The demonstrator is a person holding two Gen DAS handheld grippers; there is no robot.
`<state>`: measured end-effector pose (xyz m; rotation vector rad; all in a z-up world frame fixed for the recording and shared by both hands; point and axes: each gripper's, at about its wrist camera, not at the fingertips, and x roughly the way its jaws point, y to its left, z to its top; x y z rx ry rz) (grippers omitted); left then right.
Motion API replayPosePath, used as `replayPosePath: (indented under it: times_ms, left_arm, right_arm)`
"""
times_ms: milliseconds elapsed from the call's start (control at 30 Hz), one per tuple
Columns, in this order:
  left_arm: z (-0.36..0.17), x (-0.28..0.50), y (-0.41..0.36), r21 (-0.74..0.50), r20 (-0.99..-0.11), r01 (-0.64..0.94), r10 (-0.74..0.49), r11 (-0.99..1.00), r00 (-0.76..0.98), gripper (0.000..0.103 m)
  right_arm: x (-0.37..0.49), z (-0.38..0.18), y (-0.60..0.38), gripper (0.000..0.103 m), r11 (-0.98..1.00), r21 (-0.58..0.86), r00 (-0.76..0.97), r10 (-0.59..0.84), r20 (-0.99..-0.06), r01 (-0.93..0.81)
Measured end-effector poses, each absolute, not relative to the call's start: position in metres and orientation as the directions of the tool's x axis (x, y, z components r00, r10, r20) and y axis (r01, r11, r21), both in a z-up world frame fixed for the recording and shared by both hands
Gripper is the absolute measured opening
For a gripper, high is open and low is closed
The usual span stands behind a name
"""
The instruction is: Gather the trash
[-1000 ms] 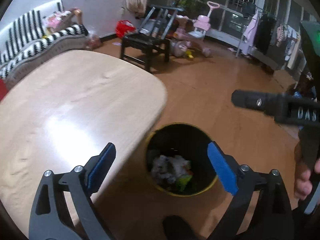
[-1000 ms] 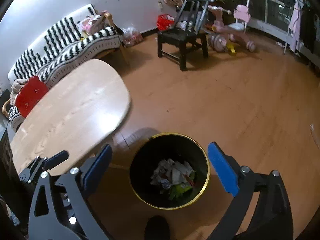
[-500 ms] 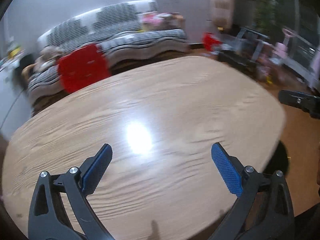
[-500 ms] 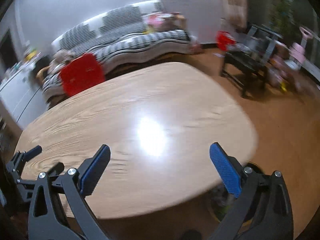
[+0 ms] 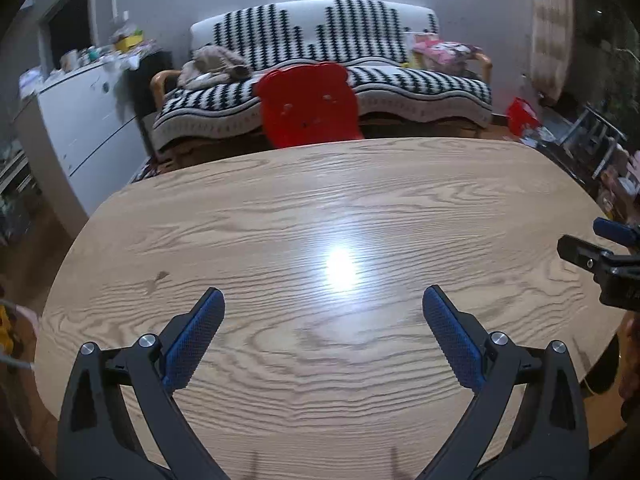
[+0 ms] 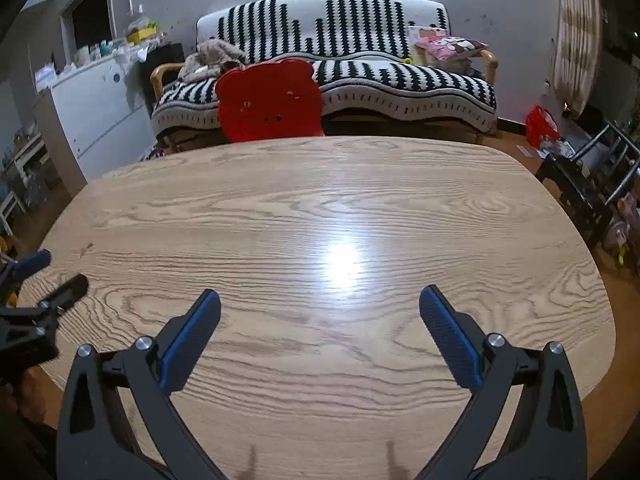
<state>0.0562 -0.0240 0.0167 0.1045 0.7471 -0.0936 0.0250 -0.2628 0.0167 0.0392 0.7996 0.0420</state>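
Past the near right edge of the wooden table (image 5: 280,220), low in the left wrist view, a dark rounded shape (image 5: 600,372) is showing. It is too cut off to tell whether it is holding the trash, and neither view is showing where the trash is lying.

The left gripper (image 5: 323,294) is hovering over the near part of the tabletop with its blue-padded fingers (image 5: 192,340) spread wide and released, gripping nothing. The right gripper (image 6: 319,294) is hanging beside it, to its right, likewise released, its fingers (image 6: 450,338) standing far apart over bare wood. Each gripper is poking into the edge of the other's view. A bright glare (image 6: 342,262) is shining off the wood just ahead of both.

Behind the far edge of the table, a red chair (image 5: 308,108) with a bear-shaped back is standing close against it. Beyond that, a black-and-white patterned sofa (image 5: 400,84) is running along the wall, carrying a beige bundle (image 5: 216,64) at its left end and a pink cushion (image 6: 448,46) at its right. A white cabinet (image 5: 80,120) is standing left of the sofa. On the floor to the right, a red bag (image 6: 542,126) is sitting near a black chair (image 6: 580,184).
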Motion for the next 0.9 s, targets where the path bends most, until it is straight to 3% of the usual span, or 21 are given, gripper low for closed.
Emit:
replayPosePath:
  times_ms: [900]
  left_arm:
    - [0.009, 0.059, -0.013, 0.046, -0.698, 0.110, -0.047, 0.993, 0.715, 0.096]
  right_arm:
    - [0.033, 0.002, -0.262, 0.096, 0.997, 0.075, 0.677, 0.071, -0.732, -0.024]
